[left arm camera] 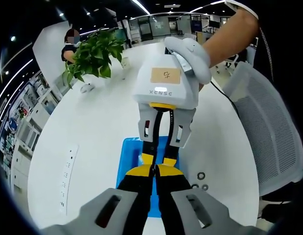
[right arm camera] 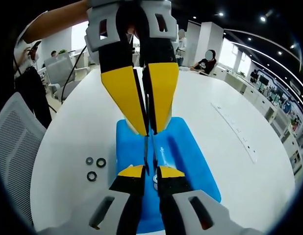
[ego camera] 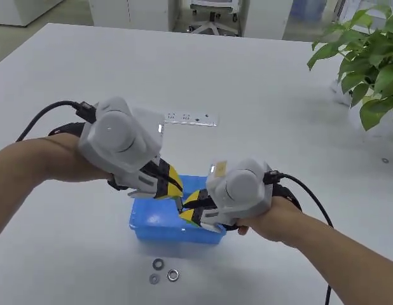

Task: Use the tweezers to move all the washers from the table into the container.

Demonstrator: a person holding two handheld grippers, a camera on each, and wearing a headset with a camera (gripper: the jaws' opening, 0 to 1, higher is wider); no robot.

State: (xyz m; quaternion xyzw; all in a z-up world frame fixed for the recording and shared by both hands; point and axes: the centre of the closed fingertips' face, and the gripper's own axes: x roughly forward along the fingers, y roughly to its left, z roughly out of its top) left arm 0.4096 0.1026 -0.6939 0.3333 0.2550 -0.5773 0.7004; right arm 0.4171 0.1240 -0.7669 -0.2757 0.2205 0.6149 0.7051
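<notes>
Two hand-held grippers meet tip to tip over a blue container (ego camera: 159, 227) on a white surface (ego camera: 247, 82). In the head view the left gripper (ego camera: 177, 190) reaches in from the upper left. The right gripper (ego camera: 189, 206) comes in from the lower right. Both have black jaws with yellow tips, and the tips almost touch above the container's open top.

In the right gripper view, the right gripper (right arm camera: 151, 172) has its jaws drawn nearly together, with only a narrow slit between them. The left gripper (right arm camera: 149, 129) points down from the top of that view, its yellow jaws also pressed close. The tweezers (right arm camera: 146, 152) show as thin dark strips running straight between the two pairs. One end is pinched in the left jaws and the other sits in the slit of the right jaws. I cannot tell which pair carries them. Below the slit, a small pale ring (right arm camera: 155, 179) lies on the container (right arm camera: 190, 161) floor. It is too small to name with certainty.

Three washers (ego camera: 158, 264) lie loose on the surface just beside the container's near wall, apart from both sets of jaws. In the right gripper view the washers (right arm camera: 101, 162) sit to the left of the container.

A white power strip (ego camera: 190, 119) lies beyond the container. A leafy plant (ego camera: 368, 63) stands at the far right.
</notes>
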